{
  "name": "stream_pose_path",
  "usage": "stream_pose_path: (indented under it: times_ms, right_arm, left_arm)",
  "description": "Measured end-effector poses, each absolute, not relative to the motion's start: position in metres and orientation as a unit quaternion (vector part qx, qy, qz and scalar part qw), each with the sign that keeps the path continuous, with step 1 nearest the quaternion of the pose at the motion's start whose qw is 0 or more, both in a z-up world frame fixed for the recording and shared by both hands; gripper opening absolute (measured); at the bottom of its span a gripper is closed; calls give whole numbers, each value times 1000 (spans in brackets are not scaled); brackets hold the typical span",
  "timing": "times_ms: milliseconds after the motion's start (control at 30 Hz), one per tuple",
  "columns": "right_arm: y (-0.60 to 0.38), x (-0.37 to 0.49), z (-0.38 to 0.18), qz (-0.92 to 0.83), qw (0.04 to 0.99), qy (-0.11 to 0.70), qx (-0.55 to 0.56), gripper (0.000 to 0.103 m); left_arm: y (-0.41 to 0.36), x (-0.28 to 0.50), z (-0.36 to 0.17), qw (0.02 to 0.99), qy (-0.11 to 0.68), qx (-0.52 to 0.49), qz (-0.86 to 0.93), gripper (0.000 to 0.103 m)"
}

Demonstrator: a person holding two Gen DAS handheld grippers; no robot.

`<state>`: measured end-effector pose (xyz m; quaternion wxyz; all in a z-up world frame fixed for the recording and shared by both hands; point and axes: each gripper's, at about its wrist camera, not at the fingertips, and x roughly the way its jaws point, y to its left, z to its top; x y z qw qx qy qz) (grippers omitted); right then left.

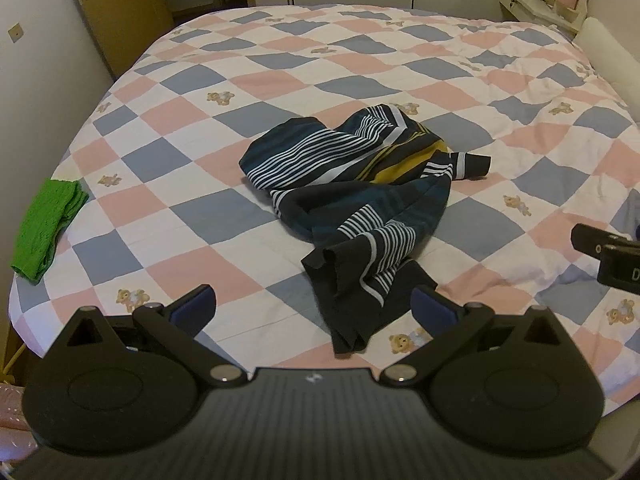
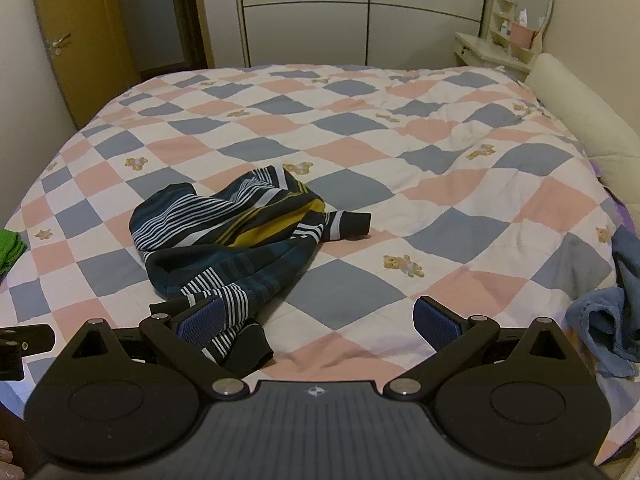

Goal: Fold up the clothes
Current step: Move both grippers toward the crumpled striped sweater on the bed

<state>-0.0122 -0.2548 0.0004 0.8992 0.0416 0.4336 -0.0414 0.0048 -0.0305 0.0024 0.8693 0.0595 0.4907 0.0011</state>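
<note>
Checked quilt (image 1: 168, 184) under crumpled striped shirt (image 1: 352, 184); no legible writing.

The striped shirt (image 1: 348, 184) is soft, matt knit cloth, crumpled on a quilted cotton bedspread (image 1: 280, 80). The green garment (image 1: 44, 224) at the left looks openwork, rough-textured. Gripper fingers (image 2: 200, 318) carry blue textured pads on matt black plastic.

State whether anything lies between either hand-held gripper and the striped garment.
Nothing visible does. The striped garment lies crumpled on the quilt, just ahead of the open left hand-held gripper and right hand-held gripper.
</note>
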Motion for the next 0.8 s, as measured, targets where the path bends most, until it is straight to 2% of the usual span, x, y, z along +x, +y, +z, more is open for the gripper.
stream_pose_path:
  times_ms: [567, 800]
  right_arm:
    - [-274, -1, -4, -3, 904, 426, 32, 103]
    - [-282, 3, -12, 0, 904, 427, 26, 103]
  left_arm:
    - [-50, 2, 12, 891, 450, 46, 23, 103]
    - [-47, -1, 3, 886, 463, 30, 8, 103]
